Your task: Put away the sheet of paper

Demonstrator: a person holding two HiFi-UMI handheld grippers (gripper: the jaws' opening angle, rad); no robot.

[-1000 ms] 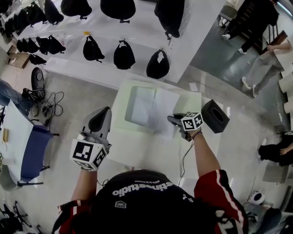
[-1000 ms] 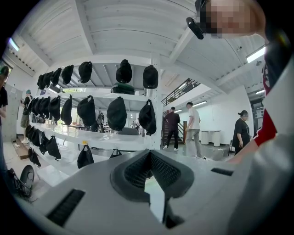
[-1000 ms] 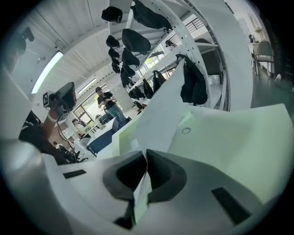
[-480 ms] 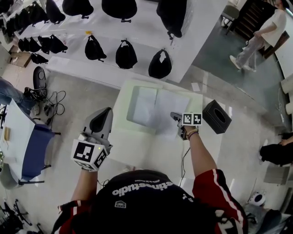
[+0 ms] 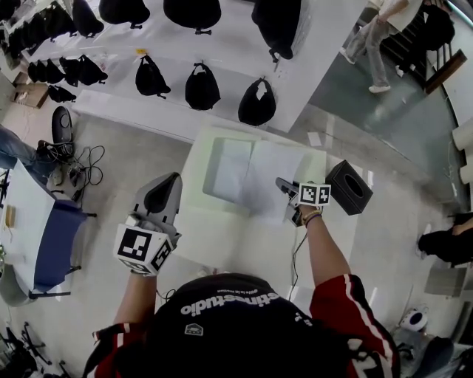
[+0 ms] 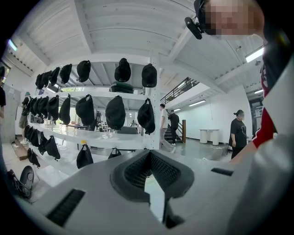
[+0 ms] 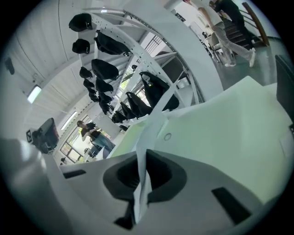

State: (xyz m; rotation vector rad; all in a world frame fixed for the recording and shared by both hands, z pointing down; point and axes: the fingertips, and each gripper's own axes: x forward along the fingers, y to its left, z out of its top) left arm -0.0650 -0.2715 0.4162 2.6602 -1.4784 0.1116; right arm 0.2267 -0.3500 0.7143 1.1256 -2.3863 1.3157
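Now, right claw (image 5: 284, 185) closing on sheet of paper (image 5: 259, 177), edge pinched

Counts, taken from the 1 table (image 5: 222, 236) outward.
On it: 1 sheet of paper (image 5: 277, 177) and 1 clear tray or sleeve (image 5: 225, 170), can't tell which. Just right of it: 1 black box (image 5: 349, 186). On the shelving (image 5: 222, 59) beyond it: 3 black bags (image 5: 201, 87) in the nearest row, 4 bigger ones (image 5: 192, 13) in the row behind, small bags (image 5: 55, 74) far left too bunched to count. Other people (image 5: 373, 37) around it: 3, one beyond-right, one right, one left.
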